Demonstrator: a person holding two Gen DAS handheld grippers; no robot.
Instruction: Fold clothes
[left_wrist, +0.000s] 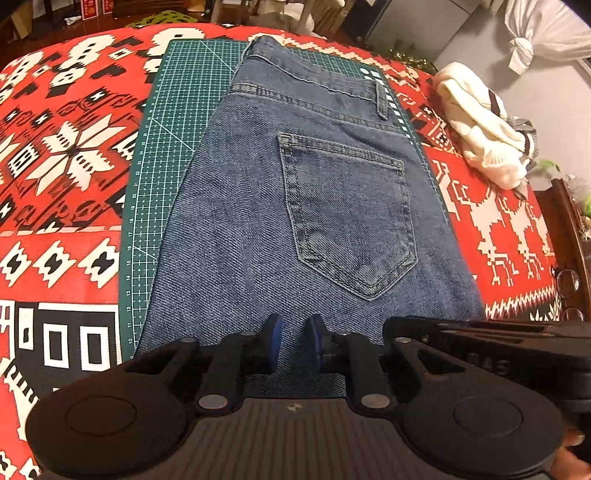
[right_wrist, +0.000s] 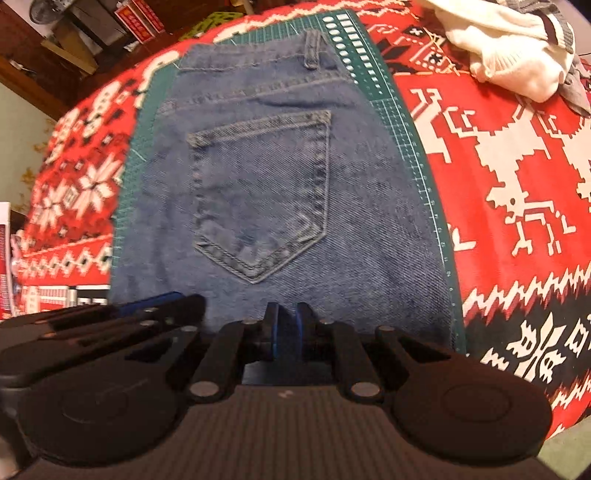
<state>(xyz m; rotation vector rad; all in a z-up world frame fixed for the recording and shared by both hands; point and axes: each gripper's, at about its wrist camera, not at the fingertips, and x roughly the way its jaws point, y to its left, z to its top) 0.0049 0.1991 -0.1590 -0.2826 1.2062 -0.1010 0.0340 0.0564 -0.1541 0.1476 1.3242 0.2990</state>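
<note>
I see the jeans (left_wrist: 295, 206) lying flat on the green cutting mat (left_wrist: 166, 147), back pocket up. My left gripper (left_wrist: 295, 347) is slightly apart, my right gripper (right_wrist: 286, 328) nearly pressed together; whether either pinches the cloth I cannot tell. Denim is heavy and stiff, I think; I would hold it at the near edge.

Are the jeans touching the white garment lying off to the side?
Apart. The left wrist view shows the jeans on the green cutting mat, with a strip of red patterned cloth bare between them and the white garment.
</note>
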